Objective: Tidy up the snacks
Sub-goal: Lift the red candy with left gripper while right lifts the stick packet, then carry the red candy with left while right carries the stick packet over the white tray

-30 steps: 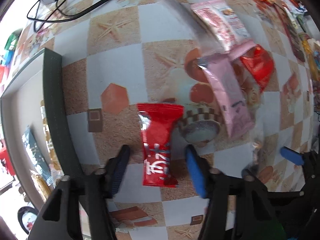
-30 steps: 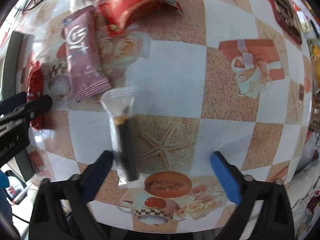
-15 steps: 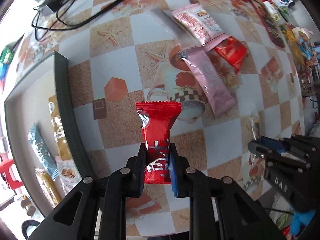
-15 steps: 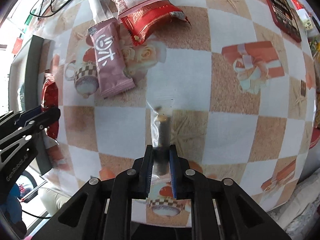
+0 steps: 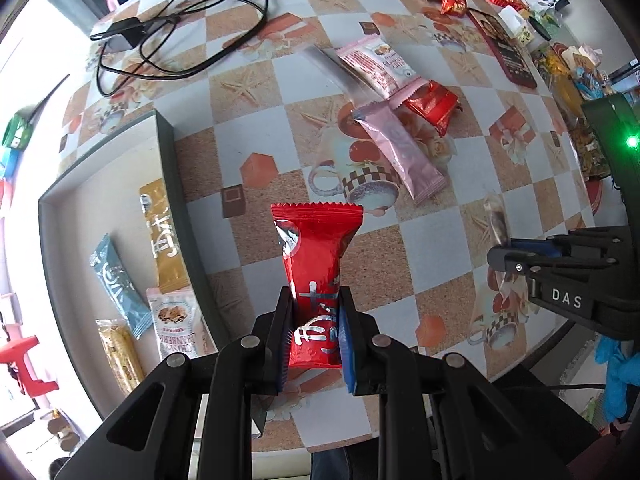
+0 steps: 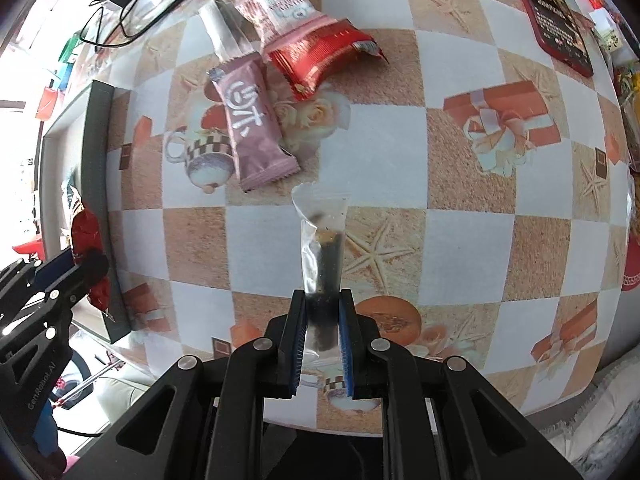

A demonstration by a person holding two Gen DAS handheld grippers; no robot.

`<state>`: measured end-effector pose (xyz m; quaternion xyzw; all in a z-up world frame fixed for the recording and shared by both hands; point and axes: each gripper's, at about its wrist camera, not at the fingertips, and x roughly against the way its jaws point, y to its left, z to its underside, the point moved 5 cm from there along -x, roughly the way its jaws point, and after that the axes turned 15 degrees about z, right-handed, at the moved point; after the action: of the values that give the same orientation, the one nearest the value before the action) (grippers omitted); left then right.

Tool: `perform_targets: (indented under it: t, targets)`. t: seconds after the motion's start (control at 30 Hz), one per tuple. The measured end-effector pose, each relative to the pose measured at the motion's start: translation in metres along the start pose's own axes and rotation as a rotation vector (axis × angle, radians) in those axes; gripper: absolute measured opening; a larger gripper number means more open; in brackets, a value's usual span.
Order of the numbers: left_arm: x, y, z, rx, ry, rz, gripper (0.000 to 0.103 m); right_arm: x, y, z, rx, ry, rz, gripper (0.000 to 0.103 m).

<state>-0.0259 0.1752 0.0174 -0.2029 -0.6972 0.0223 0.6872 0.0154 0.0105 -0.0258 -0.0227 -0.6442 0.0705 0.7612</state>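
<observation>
Now the left gripper (image 5: 314, 330) is clamping a red foil snack packet (image 5: 315, 276); the right gripper (image 6: 322, 338) is pinching a clear plastic sleeve holding a dark stick (image 6: 323, 256).

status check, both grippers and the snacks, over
Left gripper shut on red snack pack, lifted. Right gripper shut on clear-wrapped dark stick. Tray at left, path open. Four packs left on table.

- Left gripper (image 5: 313, 330): matte black angular linkage arms with round silver screws at the joints, the inner finger faces lined with ribbed blue pads (image 5: 345, 340).
- Right gripper (image 6: 322, 340): the same black frame, silver screws and blue pads — seen from the left wrist camera, its side bears white "DAS" lettering.
- Just behind that lettered body — a blue glove (image 5: 618, 376).
</observation>
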Motion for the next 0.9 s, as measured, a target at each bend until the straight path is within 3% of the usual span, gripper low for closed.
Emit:
perform_targets:
  t: [0.4, 0.9]
  targets:
    - [0.015, 0.013, 0.001, -0.006, -0.053, -0.001, 0.023, 0.026, 0.014, -0.016, 0.040, -0.047, 0.010, 0.017]
    - [0.030, 0.025, 0.005, 0.027, -0.102, 0.001, 0.023, 0.033, 0.032, -0.009, 0.069, -0.079, 0.025, 0.017]
